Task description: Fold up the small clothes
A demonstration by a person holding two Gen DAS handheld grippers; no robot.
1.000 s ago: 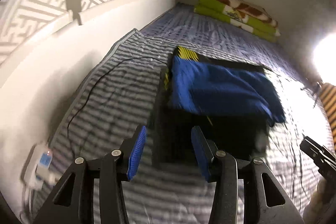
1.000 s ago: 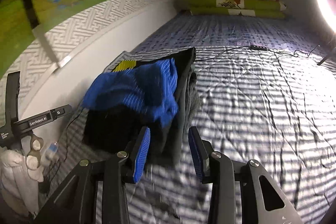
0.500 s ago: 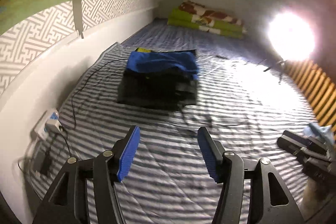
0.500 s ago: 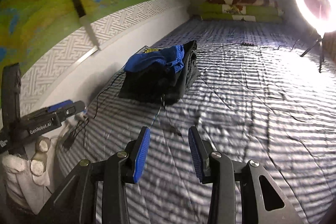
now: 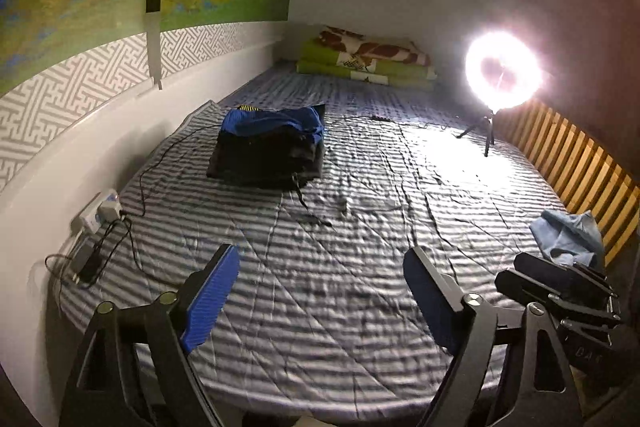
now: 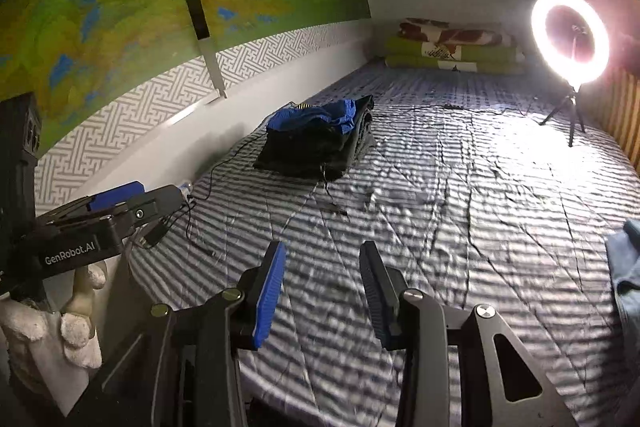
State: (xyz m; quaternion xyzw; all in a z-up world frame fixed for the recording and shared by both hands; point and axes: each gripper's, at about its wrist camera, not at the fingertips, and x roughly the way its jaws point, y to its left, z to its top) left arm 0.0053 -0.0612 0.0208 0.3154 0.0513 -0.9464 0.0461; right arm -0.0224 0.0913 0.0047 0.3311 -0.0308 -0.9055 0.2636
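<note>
A stack of folded clothes (image 5: pixel 268 147), black below and blue on top, lies on the striped bed cover (image 5: pixel 360 267) near the left wall; it also shows in the right wrist view (image 6: pixel 320 143). A light blue garment (image 5: pixel 568 237) lies crumpled at the bed's right edge, and its edge shows at the right (image 6: pixel 626 267). My left gripper (image 5: pixel 320 283) is open and empty, well back from the stack over the near part of the bed. My right gripper (image 6: pixel 322 279) is open and empty too. The left gripper (image 6: pixel 116 203) appears at the left of the right wrist view.
A lit ring light on a small tripod (image 5: pixel 502 77) stands at the far right, its cable (image 5: pixel 400 121) running across the cover. Folded green blankets (image 5: pixel 364 61) lie at the far end. A power strip and cables (image 5: pixel 98 215) sit by the left wall. Wooden slats (image 5: pixel 568 155) line the right side.
Both grippers have pulled back from the stack towards the near end of the bed, leaving the blue garment on top. The left jaws have opened wider.
</note>
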